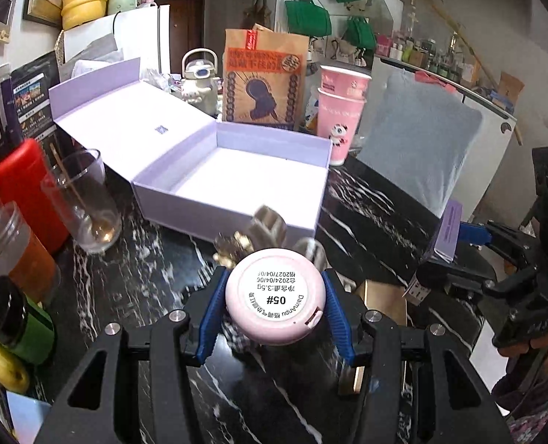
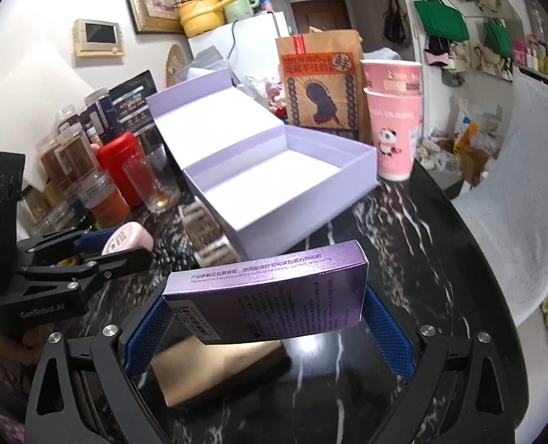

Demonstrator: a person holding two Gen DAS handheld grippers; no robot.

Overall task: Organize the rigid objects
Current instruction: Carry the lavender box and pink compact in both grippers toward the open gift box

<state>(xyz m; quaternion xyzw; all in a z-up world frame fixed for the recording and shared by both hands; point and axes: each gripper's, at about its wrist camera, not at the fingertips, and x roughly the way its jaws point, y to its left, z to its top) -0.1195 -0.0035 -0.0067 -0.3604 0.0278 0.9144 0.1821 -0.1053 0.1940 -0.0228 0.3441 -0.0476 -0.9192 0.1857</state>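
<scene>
- Open lavender box (image 1: 237, 185): interior bare, approach from above unobstructed.
- Its lid (image 1: 126, 111) lies flat to the left, blocking that side.
- Glass (image 1: 83, 199), red canister (image 1: 26, 188) and jars crowd the left edge.
- 2 stacked pink cups (image 1: 340, 118) and paper bag (image 1: 264, 77) wall off behind.
- Marble table (image 1: 366, 214) right of box is free.

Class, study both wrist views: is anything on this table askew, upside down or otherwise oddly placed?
The pink round compact in the left gripper is held with its printed label reading upside down. The purple carton sits tilted in the right gripper. Nothing looks spilled or damaged.
</scene>
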